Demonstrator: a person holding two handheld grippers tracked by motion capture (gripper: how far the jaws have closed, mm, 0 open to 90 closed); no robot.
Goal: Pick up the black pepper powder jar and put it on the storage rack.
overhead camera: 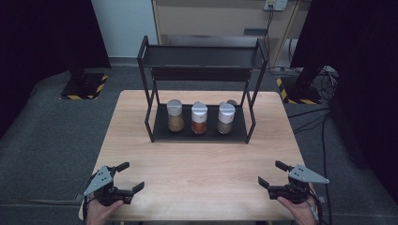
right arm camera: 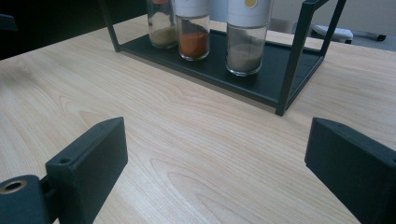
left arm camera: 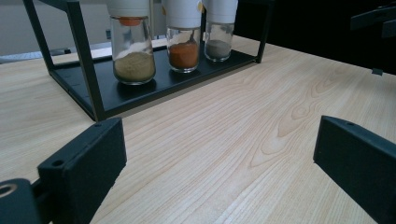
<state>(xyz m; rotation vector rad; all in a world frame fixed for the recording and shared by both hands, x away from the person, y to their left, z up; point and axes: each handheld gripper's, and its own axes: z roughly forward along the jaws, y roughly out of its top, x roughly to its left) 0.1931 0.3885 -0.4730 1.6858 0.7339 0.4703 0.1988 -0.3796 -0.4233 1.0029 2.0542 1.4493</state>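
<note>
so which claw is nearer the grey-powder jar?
Right. The grey-powder jar stands at the rack's right end; the right claw sits at the table's near right corner, the left claw at the near left corner, farther off.

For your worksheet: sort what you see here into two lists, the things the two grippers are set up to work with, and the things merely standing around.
Job:
left gripper, open
right gripper, open
three spice jars
black rack

Standing around:
striped stand bases
floor cables
</note>
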